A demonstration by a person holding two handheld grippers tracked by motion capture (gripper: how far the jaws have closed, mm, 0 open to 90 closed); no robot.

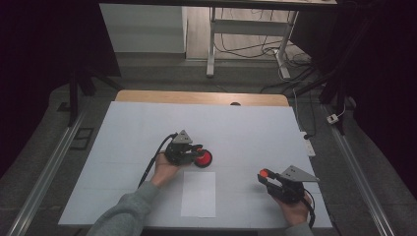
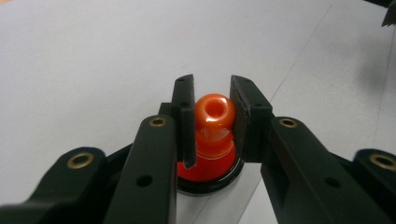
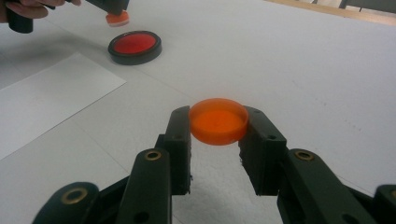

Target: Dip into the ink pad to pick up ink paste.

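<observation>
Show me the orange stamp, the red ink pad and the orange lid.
orange stamp point(image 2: 214, 112), left gripper view, its round knob.
red ink pad point(image 3: 135, 44), right gripper view, its red centre.
orange lid point(image 3: 218, 122), right gripper view, its flat inside.

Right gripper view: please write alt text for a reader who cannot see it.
The right gripper holds a round orange translucent cap between its two black jaws above the white table. Farther off lie a black-rimmed red ink pad and a white paper sheet.

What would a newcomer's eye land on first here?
Probably the orange stamp clamped upright in the left tongs, held over a round red ink pad on the white table. Next, the orange cap gripped in the right tongs, held near the table's right front, with a white paper sheet between the hands.
</observation>
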